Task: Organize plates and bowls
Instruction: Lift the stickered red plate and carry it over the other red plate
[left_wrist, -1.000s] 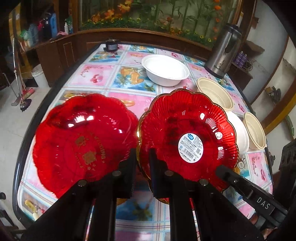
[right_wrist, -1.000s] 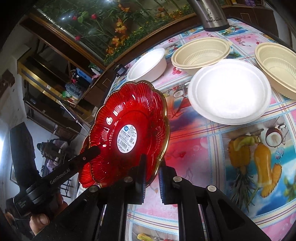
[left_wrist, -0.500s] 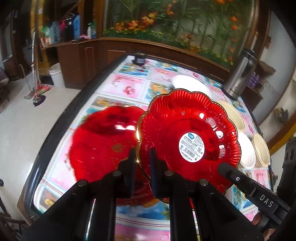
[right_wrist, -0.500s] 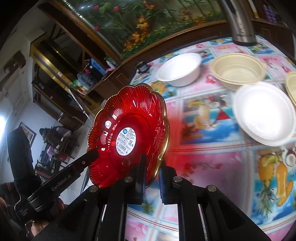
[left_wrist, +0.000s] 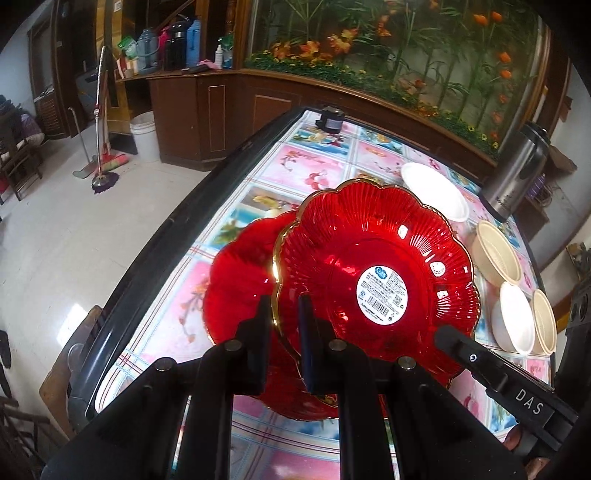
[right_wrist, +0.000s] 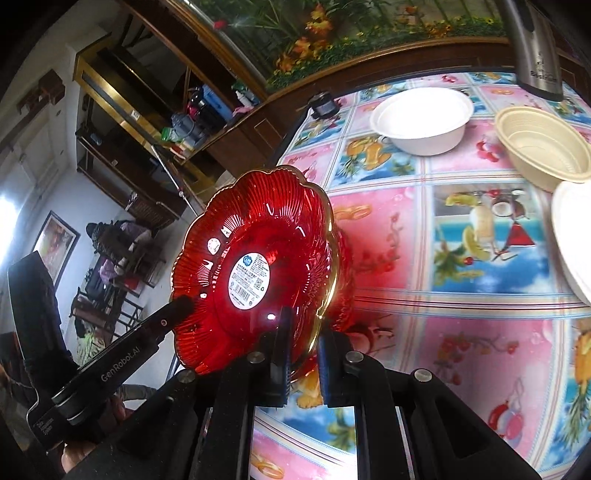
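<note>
**Inspector A:** Starting at the jaws. The left gripper (left_wrist: 283, 325) is pinching the gold-trimmed rim of the red scalloped glass plate with the white label (left_wrist: 376, 273), jaws drawn narrow on the glass. The right gripper (right_wrist: 301, 354) is clamping the same plate (right_wrist: 255, 269) at another point on its rim, jaws equally narrow. Both are carrying it tilted, clear of the table.

**Inspector B:** And where is it sitting relative to the rest?

**Inspector A:** It is hanging above and partly covering the second red scalloped glass plate (left_wrist: 240, 280), which is lying flat on the fruit-patterned table (left_wrist: 325, 158) near its dark edge.

**Inspector B:** Step in hand?

**Inspector A:** In my judgement, they are stacking red on red. The next move is calling for levelling the held plate, centring it over the lower one, lowering it until the two nest, then releasing both grips together.

**Inspector B:** Count, please.

**Inspector A:** Two red plates. Two white foam bowls: one far (left_wrist: 436, 195), one near the right edge (left_wrist: 517, 317). Two cream plastic bowls (left_wrist: 498, 254) (left_wrist: 545, 321). One steel kettle (left_wrist: 517, 177) and one small dark object (left_wrist: 330, 119) at the far end.
</note>
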